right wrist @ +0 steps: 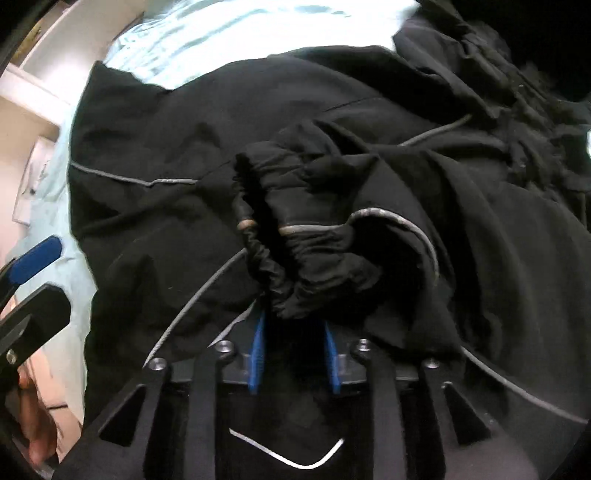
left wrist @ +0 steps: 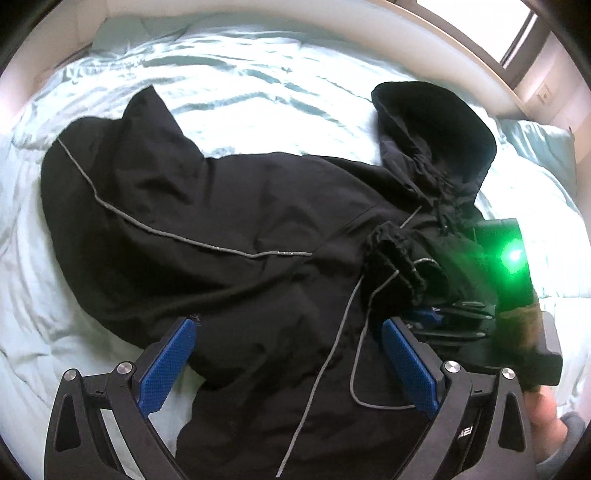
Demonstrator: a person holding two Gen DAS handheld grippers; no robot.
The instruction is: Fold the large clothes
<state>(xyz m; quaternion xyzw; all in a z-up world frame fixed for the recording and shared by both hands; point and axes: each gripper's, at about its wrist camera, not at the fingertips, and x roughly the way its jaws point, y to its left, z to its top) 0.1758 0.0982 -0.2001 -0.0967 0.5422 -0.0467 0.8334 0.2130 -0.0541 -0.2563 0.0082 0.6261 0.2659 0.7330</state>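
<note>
A black hooded jacket with thin grey piping lies spread on a pale blue bed, hood at the far right. My left gripper is open and empty, hovering over the jacket's near part. My right gripper is shut on the jacket's sleeve just behind its gathered elastic cuff, which is laid over the jacket body. The same cuff shows in the left wrist view, with the right gripper's body and its green light behind it. The left gripper's blue pad shows at the right wrist view's left edge.
The bed's pale blue sheet is rumpled around the jacket. A pillow lies at the far right. A pale headboard or wall edge curves behind the bed, with a window at top right. A hand holds the right gripper.
</note>
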